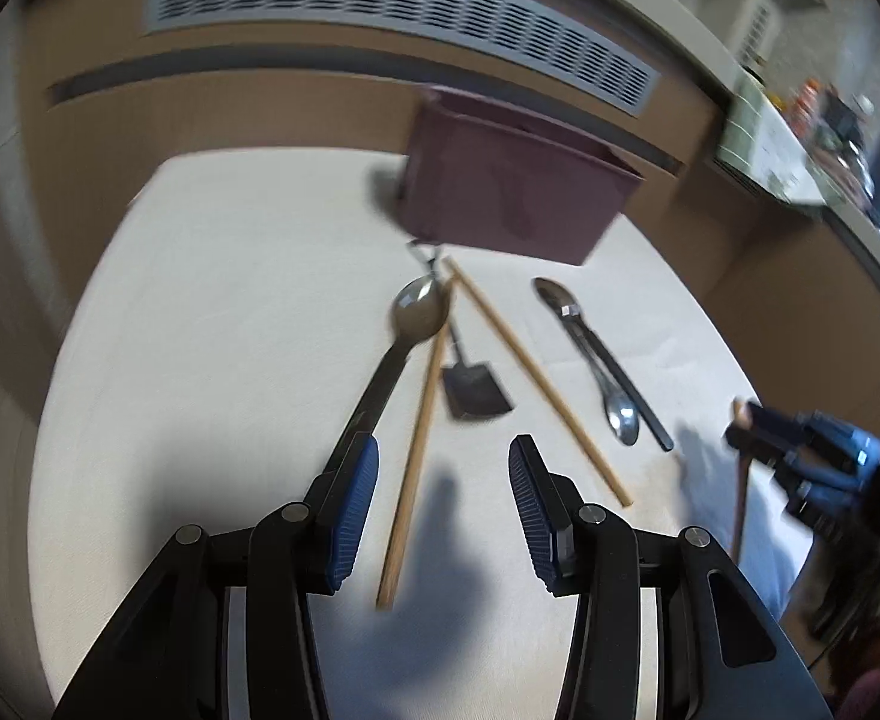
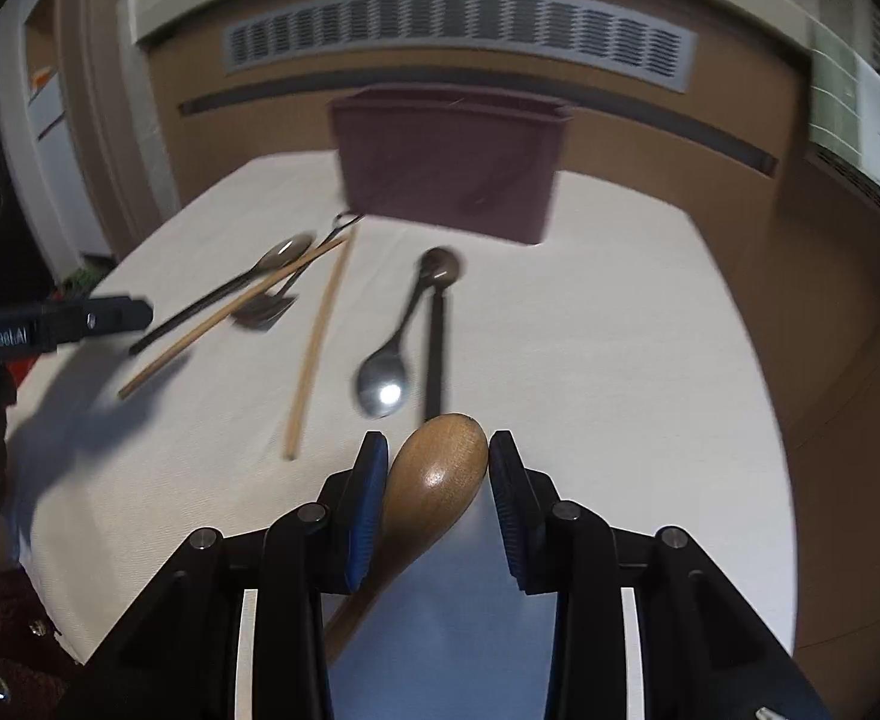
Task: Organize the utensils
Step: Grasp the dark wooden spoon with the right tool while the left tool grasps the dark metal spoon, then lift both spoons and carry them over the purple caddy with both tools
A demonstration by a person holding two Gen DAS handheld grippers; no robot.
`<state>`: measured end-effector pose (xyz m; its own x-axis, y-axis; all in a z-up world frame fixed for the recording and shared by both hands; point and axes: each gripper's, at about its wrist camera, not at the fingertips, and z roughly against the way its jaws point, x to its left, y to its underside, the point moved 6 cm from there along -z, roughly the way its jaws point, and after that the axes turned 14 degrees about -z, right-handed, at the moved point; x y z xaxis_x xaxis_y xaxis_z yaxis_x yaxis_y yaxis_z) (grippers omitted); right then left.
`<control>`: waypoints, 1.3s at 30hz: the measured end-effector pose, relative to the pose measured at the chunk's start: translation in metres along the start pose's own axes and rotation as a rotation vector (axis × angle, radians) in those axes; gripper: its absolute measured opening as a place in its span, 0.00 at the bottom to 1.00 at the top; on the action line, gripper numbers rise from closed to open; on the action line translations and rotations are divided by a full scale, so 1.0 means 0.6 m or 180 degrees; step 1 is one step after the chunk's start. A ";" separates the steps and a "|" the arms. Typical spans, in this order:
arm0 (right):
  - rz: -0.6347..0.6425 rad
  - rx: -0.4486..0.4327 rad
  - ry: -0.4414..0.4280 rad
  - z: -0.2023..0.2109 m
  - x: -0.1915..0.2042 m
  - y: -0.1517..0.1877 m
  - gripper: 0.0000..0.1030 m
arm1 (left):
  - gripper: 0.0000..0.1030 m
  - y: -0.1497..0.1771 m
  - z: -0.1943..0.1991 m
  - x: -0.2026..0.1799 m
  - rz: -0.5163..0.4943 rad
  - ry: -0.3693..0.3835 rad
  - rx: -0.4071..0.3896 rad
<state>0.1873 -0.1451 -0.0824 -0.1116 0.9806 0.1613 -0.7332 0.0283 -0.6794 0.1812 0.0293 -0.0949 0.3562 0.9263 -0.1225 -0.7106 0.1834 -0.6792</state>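
Maroon bin [image 2: 449,162], brown wooden spoon [image 2: 434,480], tan chopsticks [image 1: 536,378], white tablecloth [image 1: 230,330], blue-padded grippers.

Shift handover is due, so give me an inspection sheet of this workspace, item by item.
Surface: white table, bare on its right side.
Job's things: maroon bin at the far edge; two wooden chopsticks, crossed at the far end; steel spoon; two black-handled spoons; small black spatula, all loose on the table.
Clutter: nothing seen.
Grippers: left gripper open above the near chopstick, holding nothing; right gripper with its fingers on both sides of the wooden spoon bowl.
Cables: nothing seen.
Surroundings: brown wall with a grey vent grille; crowded shelf to the right.
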 end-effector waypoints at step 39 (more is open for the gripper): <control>-0.0384 -0.0098 -0.0029 -0.010 -0.054 -0.016 0.31 | 0.32 -0.093 -0.087 0.031 -0.0331 -0.0397 0.0107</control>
<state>0.2017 -0.1761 -0.0855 -0.0302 0.9678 0.2497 -0.7207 0.1521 -0.6764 0.2590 0.0193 -0.0972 0.3521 0.9351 0.0394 -0.6946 0.2893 -0.6586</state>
